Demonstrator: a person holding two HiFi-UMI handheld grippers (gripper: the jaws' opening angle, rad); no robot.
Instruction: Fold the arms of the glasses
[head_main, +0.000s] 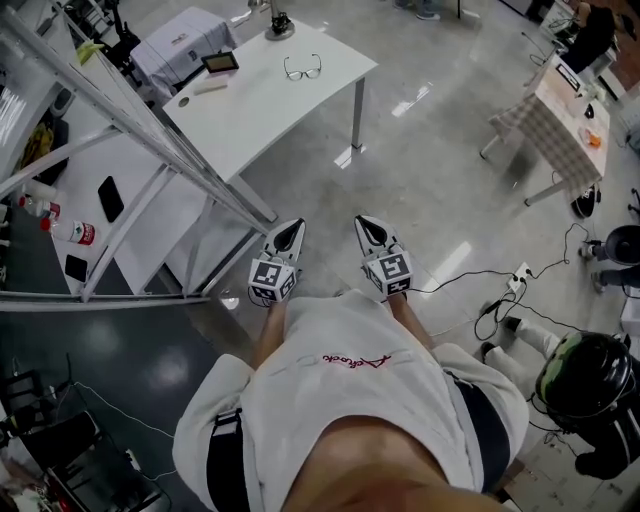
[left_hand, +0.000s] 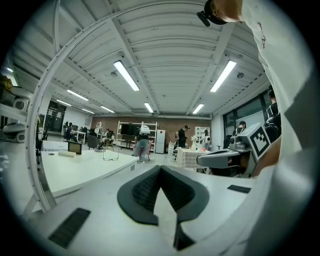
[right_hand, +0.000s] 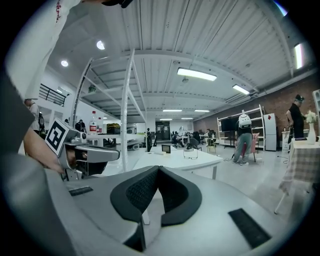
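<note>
A thin-framed pair of glasses (head_main: 302, 68) lies with its arms out on the white table (head_main: 260, 100) at the far side of the head view. It shows small in the left gripper view (left_hand: 110, 155) and in the right gripper view (right_hand: 190, 153). My left gripper (head_main: 291, 232) and right gripper (head_main: 366, 226) hang side by side close to my body, over the floor and well short of the table. Both point level toward it. The left gripper's (left_hand: 160, 167) jaws are shut with nothing between them, as are the right gripper's (right_hand: 159, 168).
A small screen (head_main: 220, 63) and a lamp base (head_main: 279, 27) share the table with the glasses. A slanted metal frame (head_main: 150, 140) stands to my left, beside a lower surface with a phone (head_main: 110, 198) and bottles (head_main: 70, 232). A cloth-covered table (head_main: 560, 120), floor cables (head_main: 500, 290) and a crouching person (head_main: 585, 375) are on the right.
</note>
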